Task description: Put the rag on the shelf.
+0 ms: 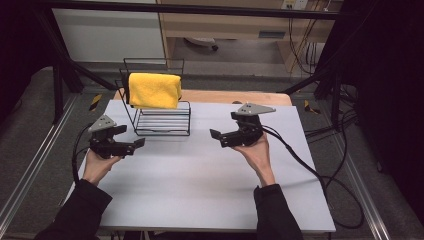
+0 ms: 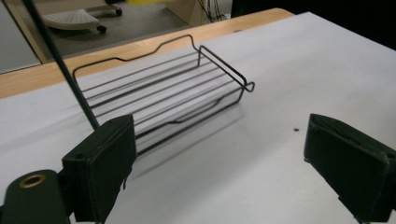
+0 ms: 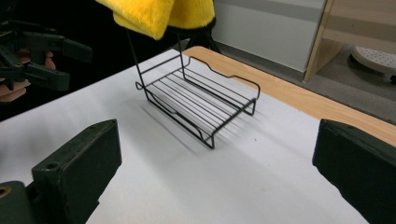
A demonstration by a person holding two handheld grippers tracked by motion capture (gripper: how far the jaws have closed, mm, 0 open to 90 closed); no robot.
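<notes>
High view showed a white table (image 1: 200, 185) on grey floor (image 1: 30, 125); left gripper (image 1: 131, 136) at nine o'clock and right gripper (image 1: 220, 129) at three hovered, jaws apart.

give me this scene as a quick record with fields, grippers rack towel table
left gripper: open, holds nothing, above the table left of the rack
right gripper: open, holds nothing, right of the rack
rack: black wire, stands at the table's far left, bottom shelf bare
towel: yellow, draped over the rack's top
table: white top, wooden far edge
</notes>
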